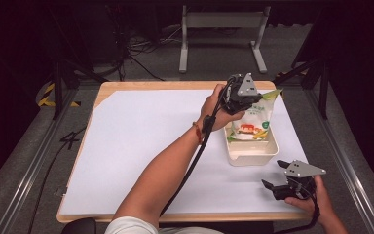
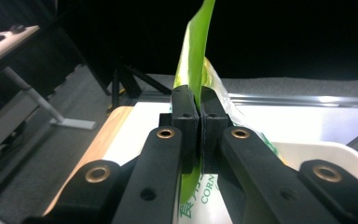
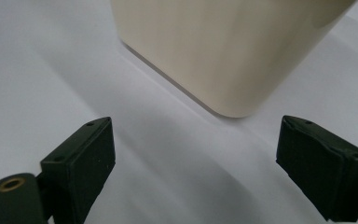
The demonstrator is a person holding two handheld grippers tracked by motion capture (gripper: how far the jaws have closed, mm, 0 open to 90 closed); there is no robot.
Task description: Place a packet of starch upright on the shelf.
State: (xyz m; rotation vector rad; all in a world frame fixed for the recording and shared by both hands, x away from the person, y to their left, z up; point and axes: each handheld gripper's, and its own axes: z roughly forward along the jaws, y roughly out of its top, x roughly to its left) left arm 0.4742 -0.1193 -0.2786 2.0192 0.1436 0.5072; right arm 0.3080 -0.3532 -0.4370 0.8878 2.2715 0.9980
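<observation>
A white and green snack bag [image 1: 253, 124] stands tilted in a cream plastic tub [image 1: 252, 155] at the right of the table. My left gripper [image 1: 246, 97] is shut on the bag's green top edge [image 2: 193, 60], holding it from above the tub's far end. In the left gripper view the jaws press together on the green film, and the tub's rim [image 2: 335, 151] lies below at the right. My right gripper [image 1: 276, 174] stands open near the table's front right, just short of the tub's near wall [image 3: 223, 56], with nothing between its fingers.
White paper [image 1: 146, 146] covers most of the wooden table [image 1: 112, 87]. A grey metal stand [image 1: 221, 29] sits on the floor beyond the far edge. Cables lie on the floor at the left.
</observation>
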